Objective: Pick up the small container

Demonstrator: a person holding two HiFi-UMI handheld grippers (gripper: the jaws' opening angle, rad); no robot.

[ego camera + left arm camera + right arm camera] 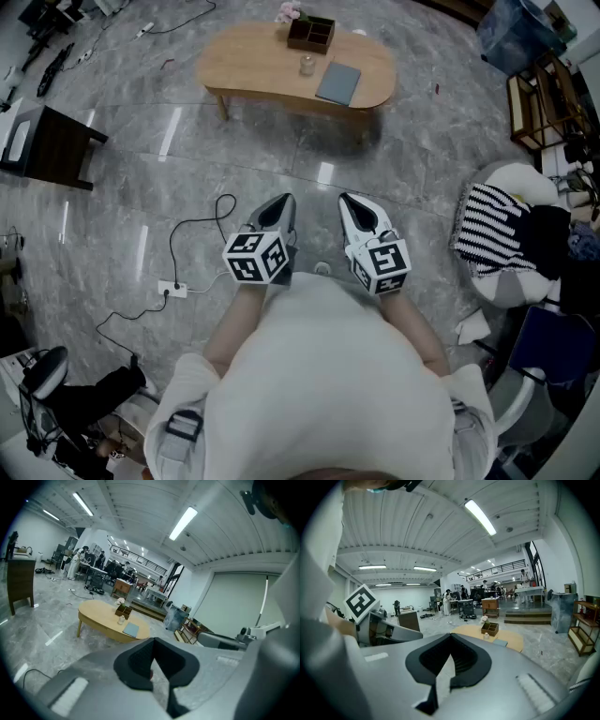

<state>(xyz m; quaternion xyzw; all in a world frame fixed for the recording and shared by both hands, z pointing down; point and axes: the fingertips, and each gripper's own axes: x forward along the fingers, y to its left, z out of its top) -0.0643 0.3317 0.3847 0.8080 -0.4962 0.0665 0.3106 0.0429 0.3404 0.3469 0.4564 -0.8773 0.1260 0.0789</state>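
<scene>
The container (307, 65), seemingly a small glass jar, is seen on the desk (244, 58), at 12 o'clock and well apart from the tongs. It is judged light, stiff, smooth and breakable, so it is best taken gently around its sides. A box (311, 34) is set near it at 12 o'clock, a book (338, 82) at 4 o'clock. The left tongs (278, 208) and right tongs (354, 208) are closed, with nothing gripped.
</scene>
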